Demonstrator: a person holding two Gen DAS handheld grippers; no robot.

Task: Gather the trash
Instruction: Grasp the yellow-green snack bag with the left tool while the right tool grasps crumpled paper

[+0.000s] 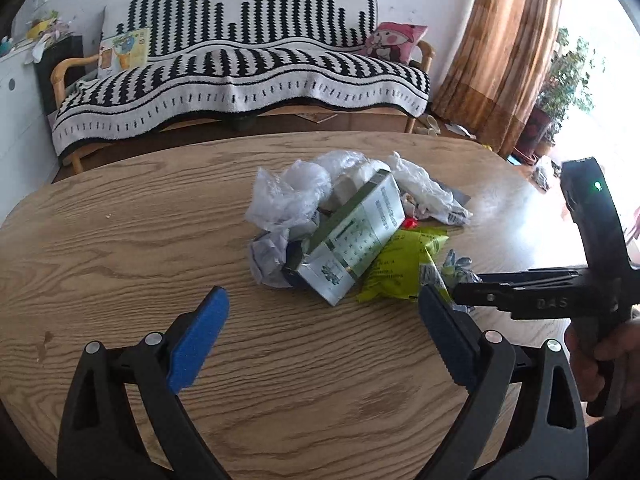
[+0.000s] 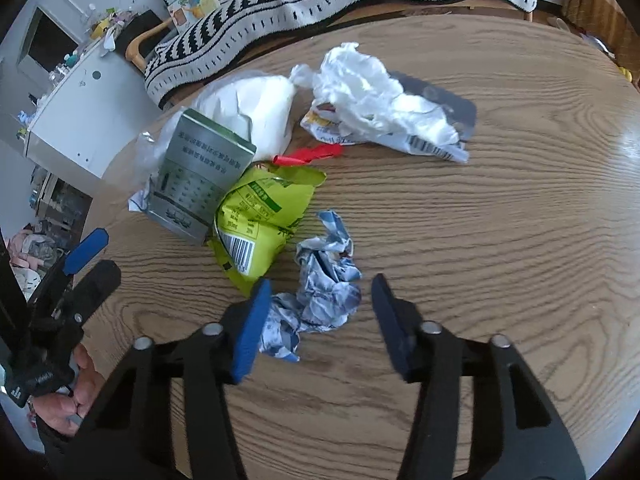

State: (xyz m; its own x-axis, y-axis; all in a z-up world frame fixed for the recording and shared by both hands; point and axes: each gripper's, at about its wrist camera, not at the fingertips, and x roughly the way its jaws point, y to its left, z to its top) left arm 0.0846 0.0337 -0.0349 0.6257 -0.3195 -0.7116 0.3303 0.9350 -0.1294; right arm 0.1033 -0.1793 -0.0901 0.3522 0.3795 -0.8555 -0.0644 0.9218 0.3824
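Observation:
A heap of trash lies on the oval wooden table (image 1: 120, 240): a grey-green carton (image 1: 352, 232) (image 2: 196, 176), a yellow-green snack bag (image 1: 400, 268) (image 2: 260, 216), clear and white plastic bags (image 1: 288, 196) (image 2: 372, 96), and a red scrap (image 2: 308, 154). A crumpled blue-white wrapper (image 2: 324, 284) (image 1: 460, 262) lies apart from the heap, on its near side. My right gripper (image 2: 320, 312) (image 1: 460, 292) straddles this wrapper: the left pad touches it, and a gap remains at the right pad. My left gripper (image 1: 324, 320) (image 2: 100, 262) stands wide open and empty over bare wood in front of the carton.
A sofa under a black-and-white blanket (image 1: 240, 64) stands behind the table. A brown curtain (image 1: 508, 40) and a potted plant (image 1: 564, 80) are at the right, a white cabinet (image 2: 80, 112) at the left. A hand (image 2: 76, 396) holds the left gripper's handle.

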